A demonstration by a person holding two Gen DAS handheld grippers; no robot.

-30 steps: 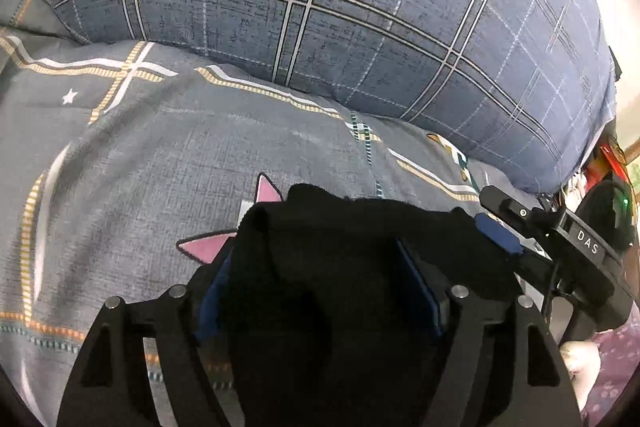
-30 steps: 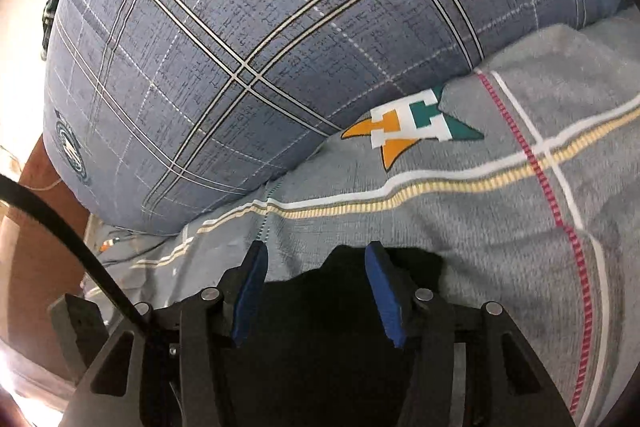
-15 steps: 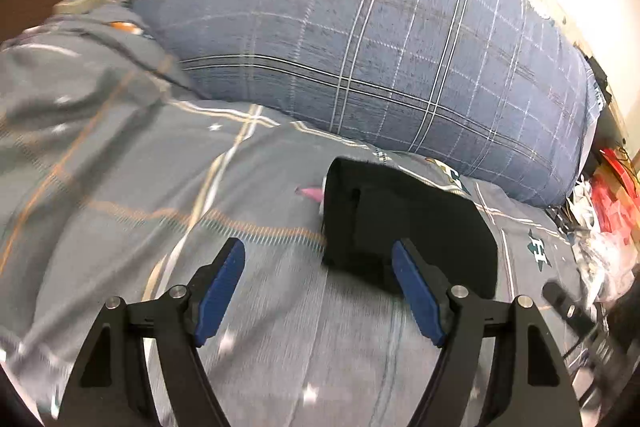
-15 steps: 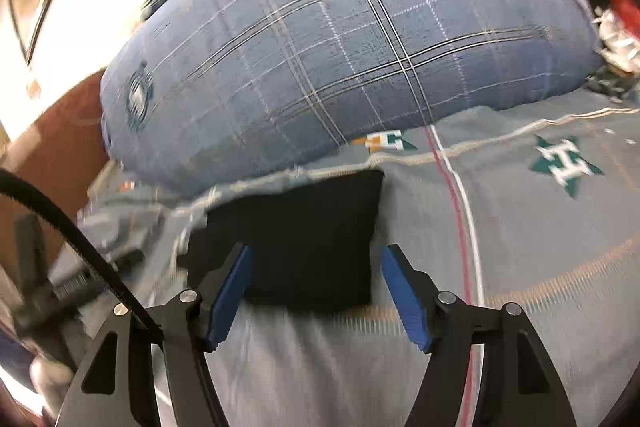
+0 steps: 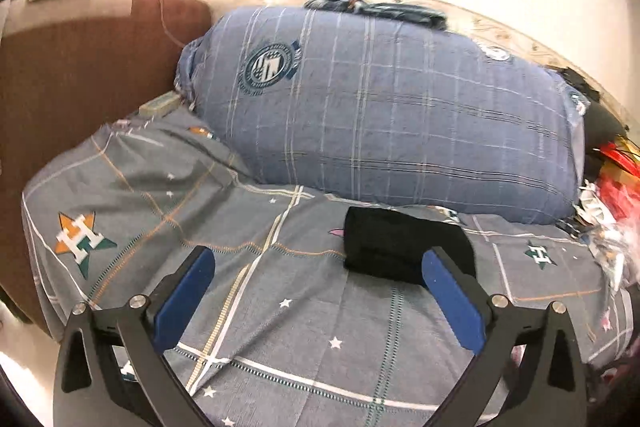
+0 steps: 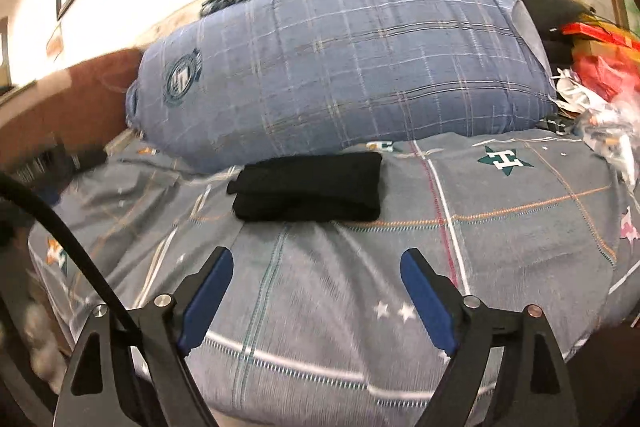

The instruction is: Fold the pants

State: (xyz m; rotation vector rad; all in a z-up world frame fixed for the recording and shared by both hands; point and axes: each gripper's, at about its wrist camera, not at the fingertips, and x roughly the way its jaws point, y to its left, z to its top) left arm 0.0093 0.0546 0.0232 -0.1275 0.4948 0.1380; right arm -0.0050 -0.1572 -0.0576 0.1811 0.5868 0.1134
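The folded pants (image 6: 308,187) lie on the bedsheet (image 6: 500,227), just in front of the big pillow (image 6: 340,67), with clutter (image 6: 600,67) heaped at the right.

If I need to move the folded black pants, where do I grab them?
Take the pants at the thick folded right end, coming in from the front along the bed sheet. That end is neat and stacked; the left end shows loose layers, and the pillow blocks the back.
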